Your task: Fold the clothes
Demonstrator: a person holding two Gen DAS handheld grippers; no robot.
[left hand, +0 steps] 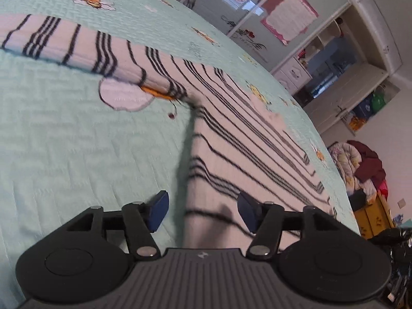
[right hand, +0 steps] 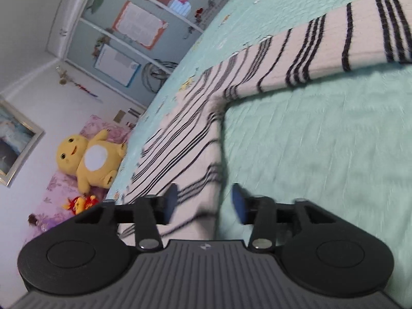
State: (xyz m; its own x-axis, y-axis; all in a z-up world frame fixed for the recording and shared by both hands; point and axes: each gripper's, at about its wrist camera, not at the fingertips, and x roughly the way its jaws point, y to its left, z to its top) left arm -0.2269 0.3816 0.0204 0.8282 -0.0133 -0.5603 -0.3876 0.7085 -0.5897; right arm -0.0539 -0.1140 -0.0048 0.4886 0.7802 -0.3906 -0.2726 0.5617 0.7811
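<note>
A white sweater with black stripes (left hand: 257, 134) is lying spread on the mint-green quilted bedspread (left hand: 64, 141), one sleeve reaching out sideways. The left gripper (left hand: 203, 209) is hovering over its side edge, jaws standing apart and gripping nothing. The right gripper (right hand: 204, 200) is hanging likewise over the opposite edge, jaws parted and empty

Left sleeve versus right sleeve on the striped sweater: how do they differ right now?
The left sleeve reaches out to the left of the sweater body in the left wrist view; the right sleeve reaches out to the right in the right wrist view. The left sleeve covers part of a stitched bee on the bedspread; the right sleeve lies on plain quilting. Shared: both lie flat, spread and unfolded, white with dark stripes.
</note>
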